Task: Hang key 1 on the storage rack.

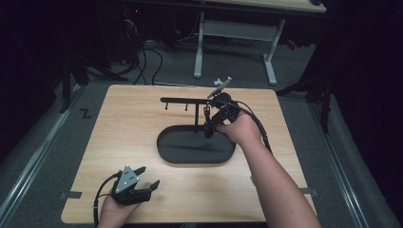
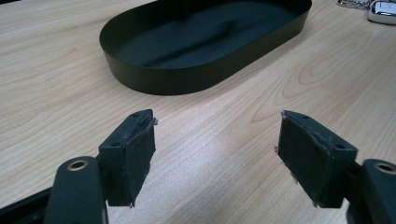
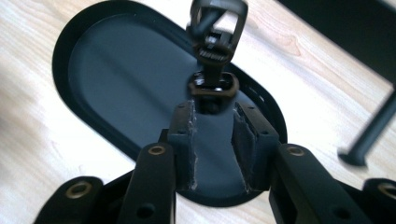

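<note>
Black jaws of the right gripper (image 3: 215,140) stand a narrow gap apart over the right end of the oval tray (image 3: 65,51), and nothing is pressed between the pads. Just past their tips hangs a dark strap with a clasp and a ring (image 3: 214,56); its lower end sits right at the mouth of the jaws, but whether it touches a pad cannot be told. From the high view the same right gripper (image 1: 209,124) reaches in from the right, low over the tray's right end, with the strap (image 1: 207,114) dangling from a hook on the rack's crossbar. The rack (image 1: 190,100) is a thin black bar on a post rising from the tray's back edge, with small pegs under it. The tray (image 1: 166,152) lies a little right of the table's middle.

Well apart from all this, the left gripper (image 1: 145,178) rests near the table's front left corner, held by the person's left hand (image 1: 114,213). Its jaws stand wide, with bare wood between them in the left gripper view (image 2: 215,154), and they point toward the tray (image 2: 154,79). A small white and silver thing (image 2: 383,11), cut off by the frame, lies beyond the tray. The wooden table (image 1: 119,123) stands on a grey floor, with a desk frame behind it.
</note>
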Action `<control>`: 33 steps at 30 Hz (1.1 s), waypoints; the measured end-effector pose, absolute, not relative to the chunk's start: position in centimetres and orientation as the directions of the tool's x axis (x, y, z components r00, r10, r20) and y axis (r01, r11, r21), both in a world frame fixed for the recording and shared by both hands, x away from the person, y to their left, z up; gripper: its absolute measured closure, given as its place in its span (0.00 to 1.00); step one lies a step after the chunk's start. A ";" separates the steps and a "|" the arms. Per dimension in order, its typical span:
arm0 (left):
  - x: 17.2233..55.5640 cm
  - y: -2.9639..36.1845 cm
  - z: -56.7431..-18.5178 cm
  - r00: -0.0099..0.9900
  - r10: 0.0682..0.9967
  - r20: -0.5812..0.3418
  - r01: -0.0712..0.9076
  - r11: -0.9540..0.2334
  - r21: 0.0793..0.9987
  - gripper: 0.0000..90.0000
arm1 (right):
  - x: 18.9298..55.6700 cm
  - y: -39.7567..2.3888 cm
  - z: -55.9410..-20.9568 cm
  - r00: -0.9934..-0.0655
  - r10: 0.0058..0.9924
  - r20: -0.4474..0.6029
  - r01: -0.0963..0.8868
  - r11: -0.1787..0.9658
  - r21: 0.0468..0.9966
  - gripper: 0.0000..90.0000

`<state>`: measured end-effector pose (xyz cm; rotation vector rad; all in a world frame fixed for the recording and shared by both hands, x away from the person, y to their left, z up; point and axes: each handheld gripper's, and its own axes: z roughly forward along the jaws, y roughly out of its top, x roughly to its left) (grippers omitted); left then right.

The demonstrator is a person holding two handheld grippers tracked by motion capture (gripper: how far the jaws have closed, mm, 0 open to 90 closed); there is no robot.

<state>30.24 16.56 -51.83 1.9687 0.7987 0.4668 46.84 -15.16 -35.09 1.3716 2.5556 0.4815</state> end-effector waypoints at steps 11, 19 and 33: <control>30.2 15.8 -52.1 0.725 0.688 0.017 0.341 -0.381 0.859 0.31 | 42.6 -18.7 -35.9 -0.555 0.832 -0.002 0.763 0.510 0.397 0.73; 30.1 15.7 -52.2 0.727 0.686 0.021 0.342 -0.389 0.855 0.31 | 40.2 -21.4 -37.8 -0.541 0.841 -0.002 0.774 0.499 0.391 0.67; 30.1 15.5 -52.3 0.732 0.681 0.027 0.343 -0.402 0.849 0.31 | 37.6 -26.3 -41.5 -0.491 0.871 0.009 0.802 0.447 0.396 0.62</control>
